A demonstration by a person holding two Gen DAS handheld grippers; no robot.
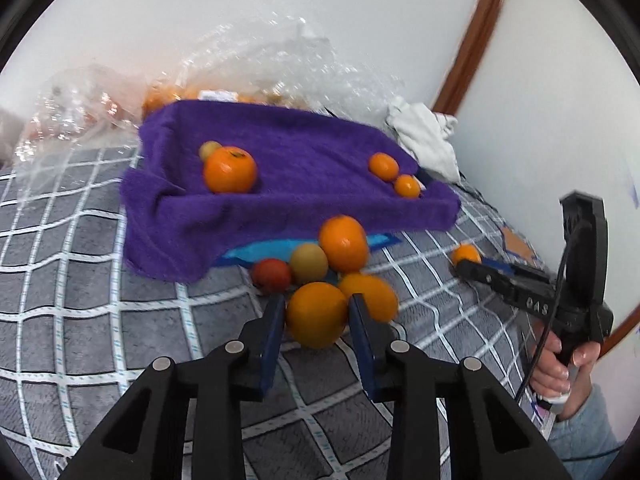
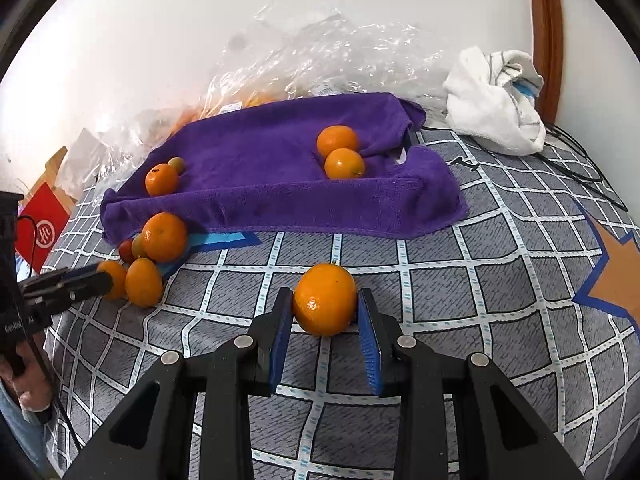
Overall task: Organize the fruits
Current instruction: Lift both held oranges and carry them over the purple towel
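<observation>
My left gripper [image 1: 317, 306] is shut on an orange [image 1: 316, 316] at the front of a small heap of fruit [image 1: 320, 264] by the purple towel-lined tray [image 1: 280, 148]. My right gripper [image 2: 325, 302] is shut on another orange [image 2: 325, 299] that rests on the checked bedcover, apart from the heap [image 2: 152, 248]. In the tray lie an orange with a small greenish fruit [image 1: 229, 168] at the left and two small oranges [image 1: 394, 176] at the right. The right gripper also shows in the left wrist view [image 1: 466, 266], the left gripper in the right wrist view [image 2: 106, 278].
Crumpled clear plastic bags [image 2: 320, 56] with more fruit lie behind the tray against the white wall. A white cloth [image 2: 496, 100] sits at the back right beside a wooden frame [image 2: 546, 32]. A red packet [image 2: 42, 228] lies at the far left. Black cables [image 2: 580, 160] run along the right.
</observation>
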